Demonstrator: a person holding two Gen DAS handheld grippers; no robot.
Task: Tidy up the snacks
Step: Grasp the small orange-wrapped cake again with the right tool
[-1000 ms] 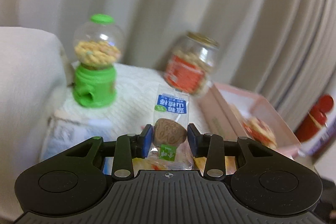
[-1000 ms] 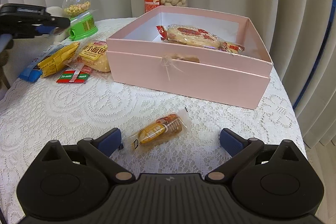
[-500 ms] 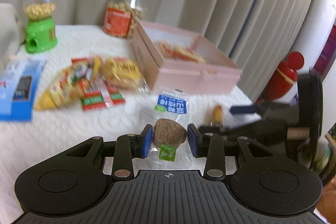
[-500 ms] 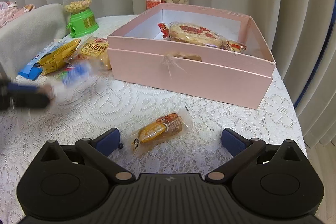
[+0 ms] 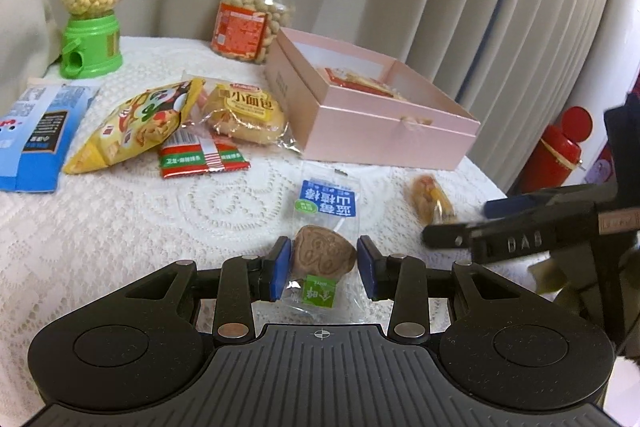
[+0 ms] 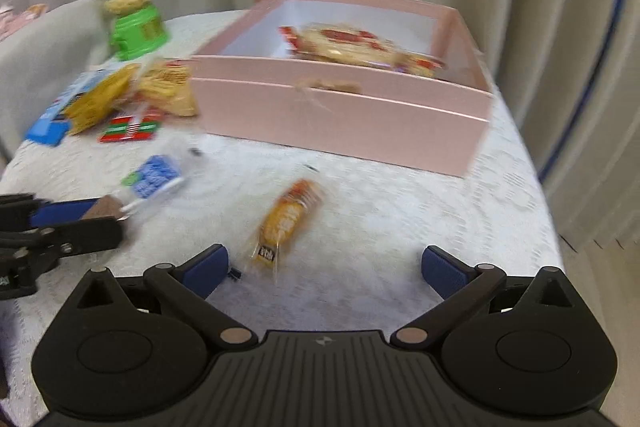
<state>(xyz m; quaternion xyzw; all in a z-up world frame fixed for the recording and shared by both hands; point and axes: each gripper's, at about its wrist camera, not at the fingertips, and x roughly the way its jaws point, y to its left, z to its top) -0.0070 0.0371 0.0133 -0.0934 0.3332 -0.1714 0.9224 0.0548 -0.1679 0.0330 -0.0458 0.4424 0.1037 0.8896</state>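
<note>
My left gripper is shut on a clear biscuit packet with a blue label and a brown biscuit inside, held just above the lace tablecloth. The right wrist view shows this packet at the left, in the left gripper. My right gripper is open and low over the table. An orange snack packet lies in front of it, nearer its left finger. The same orange packet lies beside the right gripper in the left wrist view. The open pink box behind holds a red-printed wrapped cake.
Left of the pink box lie a bread packet, a yellow snack bag, a red-green packet and a blue box. A green candy dispenser and a peanut jar stand at the back. The table edge falls away at the right, by a red bottle.
My left gripper has swung from the back left by the green dispenser to the front of the table and lower, still holding the biscuit packet. The right gripper stays open and has turned slightly.
</note>
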